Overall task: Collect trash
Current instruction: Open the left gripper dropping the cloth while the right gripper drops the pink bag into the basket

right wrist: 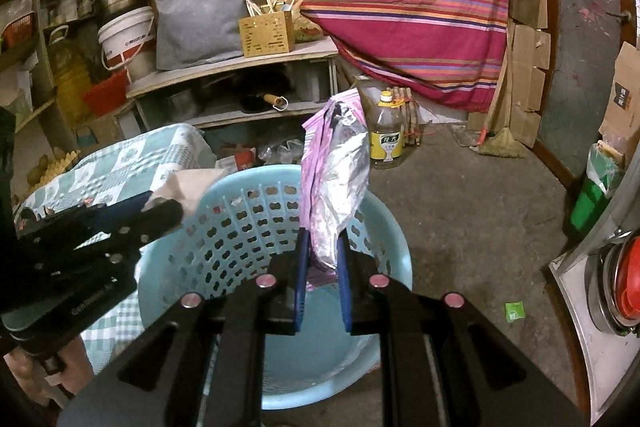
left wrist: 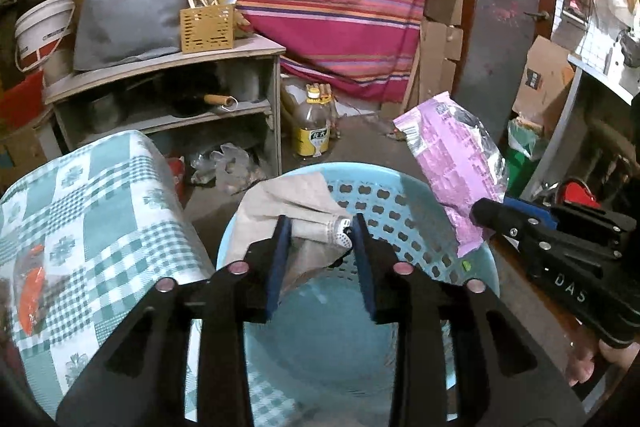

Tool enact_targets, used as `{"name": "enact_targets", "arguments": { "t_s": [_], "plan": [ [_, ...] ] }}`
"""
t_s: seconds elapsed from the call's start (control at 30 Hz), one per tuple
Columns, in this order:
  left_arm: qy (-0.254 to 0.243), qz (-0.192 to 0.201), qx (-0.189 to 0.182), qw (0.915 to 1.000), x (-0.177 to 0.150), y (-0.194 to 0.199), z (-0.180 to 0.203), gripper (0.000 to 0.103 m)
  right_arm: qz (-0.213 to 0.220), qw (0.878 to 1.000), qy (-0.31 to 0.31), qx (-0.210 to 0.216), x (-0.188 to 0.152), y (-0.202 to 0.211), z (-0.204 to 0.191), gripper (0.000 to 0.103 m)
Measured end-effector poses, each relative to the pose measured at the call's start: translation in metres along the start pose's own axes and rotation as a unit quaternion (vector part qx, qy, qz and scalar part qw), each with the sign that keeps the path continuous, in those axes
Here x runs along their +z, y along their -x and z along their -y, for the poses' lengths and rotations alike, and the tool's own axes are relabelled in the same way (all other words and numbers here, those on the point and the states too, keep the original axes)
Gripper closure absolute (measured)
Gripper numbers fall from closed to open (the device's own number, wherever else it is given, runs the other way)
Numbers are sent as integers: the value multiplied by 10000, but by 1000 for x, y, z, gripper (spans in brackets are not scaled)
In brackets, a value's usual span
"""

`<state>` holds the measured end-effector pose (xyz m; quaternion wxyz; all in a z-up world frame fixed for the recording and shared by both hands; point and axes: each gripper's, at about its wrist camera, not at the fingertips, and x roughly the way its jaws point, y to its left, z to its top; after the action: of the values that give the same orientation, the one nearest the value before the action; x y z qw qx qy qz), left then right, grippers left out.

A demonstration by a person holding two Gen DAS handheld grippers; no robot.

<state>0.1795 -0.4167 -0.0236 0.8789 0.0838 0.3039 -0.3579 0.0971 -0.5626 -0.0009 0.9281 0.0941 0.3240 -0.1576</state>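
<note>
left wrist view is showing the left hand-held gripper (left wrist: 320, 227) hanging over the light blue perforated basket (left wrist: 404, 195), its blue pads partly closed on a crumpled beige paper wrapper (left wrist: 288, 203) that is draping across the basket's near-left rim. right wrist view is showing the right hand-held gripper (right wrist: 323, 251) with its pads drawn close together, pinching the lower end of a purple and silver foil snack bag (right wrist: 336, 167); the bag is standing upright above the basket's (right wrist: 240, 219) opening. both pieces of trash are therefore sitting above the basket, gripped and not yet released. the basket is standing on the concrete floor (right wrist: 460, 207), just beside a worktop covered in a teal checked cloth (left wrist: 100, 207). the basket's bottom is appearing bare in both views.

judged step: deposit stage, with both items positioned for the drop. the next move is calling for opening each set of pads so the items fall inside. the paper is lying partly over the rim, so the left unit is probably needing to shift toward the basket's centre before letting go; otherwise the wrapper may be sliding outside. the foil bag is light and tall, and may be tipping against the wall as it falls.

a small green scrap (right wrist: 515, 311) is lying on the floor, well apart from the basket, and may be remaining for collection.
</note>
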Motion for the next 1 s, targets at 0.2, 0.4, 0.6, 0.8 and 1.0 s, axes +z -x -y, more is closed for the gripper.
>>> {"name": "enact_targets", "arguments": {
  "t_s": [0.2,0.4,0.6,0.8,1.0],
  "plan": [
    [146,187,151,9996,5,17,-13,34,-68,10000,13,7,0,-5,-3,89],
    [317,500,553,9967,4,51,-42,16,-206,9997,146,30,-2,-13,-14,89],
    [349,677,1087,9912,-4,82,-75,11,-372,9990,218,-69,-3,-25,-31,53],
    [369,844,1533,9839,-20,122,-112,9,-477,9981,169,-359,-6,-29,-47,35],
    [489,862,1946,9759,-39,163,-160,6,-134,9990,349,-247,3,-12,-94,27]
  ]
}}
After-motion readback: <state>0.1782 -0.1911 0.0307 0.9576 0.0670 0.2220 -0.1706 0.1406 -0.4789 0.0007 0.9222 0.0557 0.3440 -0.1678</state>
